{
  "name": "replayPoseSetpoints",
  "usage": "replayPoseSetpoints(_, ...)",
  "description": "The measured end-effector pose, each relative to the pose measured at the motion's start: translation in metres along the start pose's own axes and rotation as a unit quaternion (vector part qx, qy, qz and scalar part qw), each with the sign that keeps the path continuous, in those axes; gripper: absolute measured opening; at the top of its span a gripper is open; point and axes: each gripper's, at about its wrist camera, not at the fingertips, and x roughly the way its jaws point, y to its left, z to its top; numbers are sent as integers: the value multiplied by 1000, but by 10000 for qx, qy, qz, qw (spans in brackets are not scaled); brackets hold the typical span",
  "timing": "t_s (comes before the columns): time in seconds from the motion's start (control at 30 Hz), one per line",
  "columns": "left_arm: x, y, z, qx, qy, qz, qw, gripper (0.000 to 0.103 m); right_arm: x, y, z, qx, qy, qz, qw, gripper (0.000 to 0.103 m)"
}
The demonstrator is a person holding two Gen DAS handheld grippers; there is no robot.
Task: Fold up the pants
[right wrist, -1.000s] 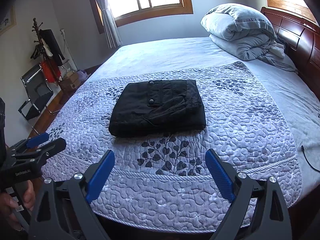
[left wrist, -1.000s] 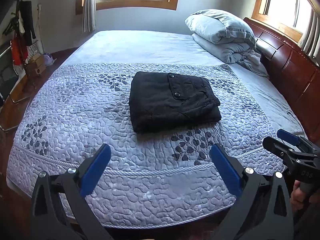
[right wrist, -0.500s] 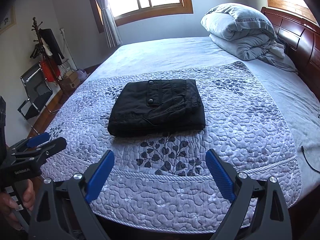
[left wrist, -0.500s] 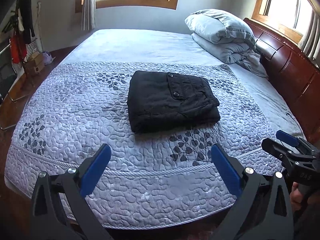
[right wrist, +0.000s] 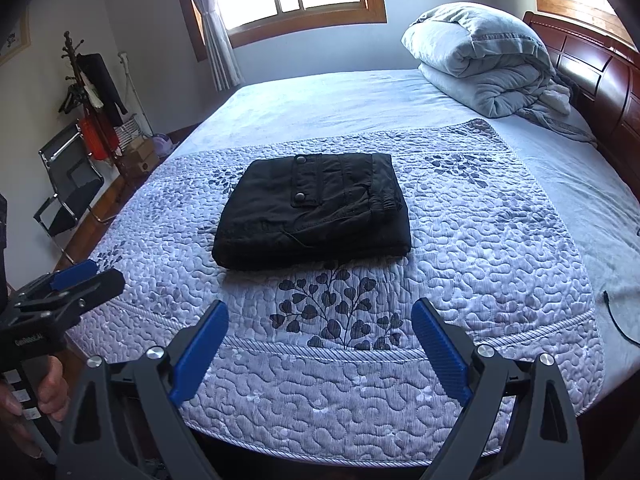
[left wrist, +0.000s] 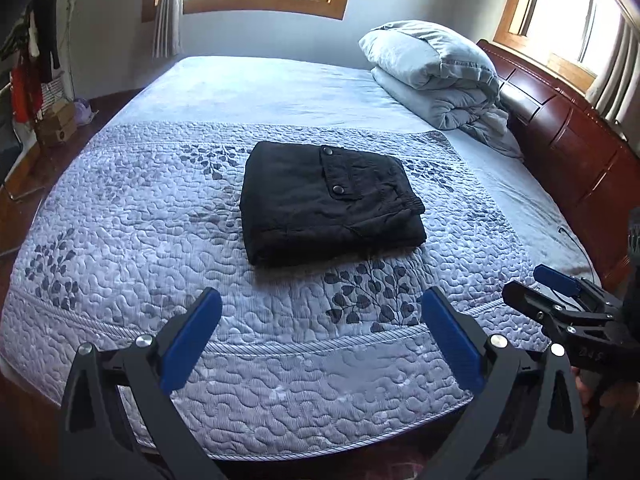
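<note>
Over the last second both grippers have drawn back a little from the bed: more of the quilt's near edge shows below the fingers than before, and the pants look slightly farther off. The pants themselves have not shifted on the quilt.

Left wrist view: the left gripper (left wrist: 320,320) hangs above the near edge of the quilt (left wrist: 132,240) with its fingers spread wide and nothing between them. The black pants (left wrist: 328,208) lie at about 12 o'clock from it, well apart, folded into a compact stack with the snap-buttoned pocket flap on top. The stack's long axis runs across the view, roughly 9 to 3 o'clock, tilted slightly. The right gripper (left wrist: 532,292) shows at 3 o'clock, also off the cloth. A rolled grey duvet (left wrist: 436,76) sits at 1 o'clock by the headboard (left wrist: 568,136).

Right wrist view: the right gripper (right wrist: 320,320) is likewise spread apart and empty. The pants (right wrist: 312,212) lie at 12 o'clock, a touch left of centre, well apart. The left gripper (right wrist: 92,276) appears at 9 o'clock, held by a hand (right wrist: 36,396).

Neither gripper looks clearly nearer; both face the stack's long near edge squarely. The folding appears finished, so I judge that no further reach is called for.
</note>
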Motion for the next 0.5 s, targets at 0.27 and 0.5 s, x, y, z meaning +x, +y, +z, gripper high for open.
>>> replayPoseSetpoints(0.27,3,0,-1,62,28,113,9999,100,2,-1,-1,-3,23,-9,10000,93)
replayPoseSetpoints(0.5,4,-1,-1,104,-26,127,9999,100,7,-3,-2,18,76,-42,10000,93)
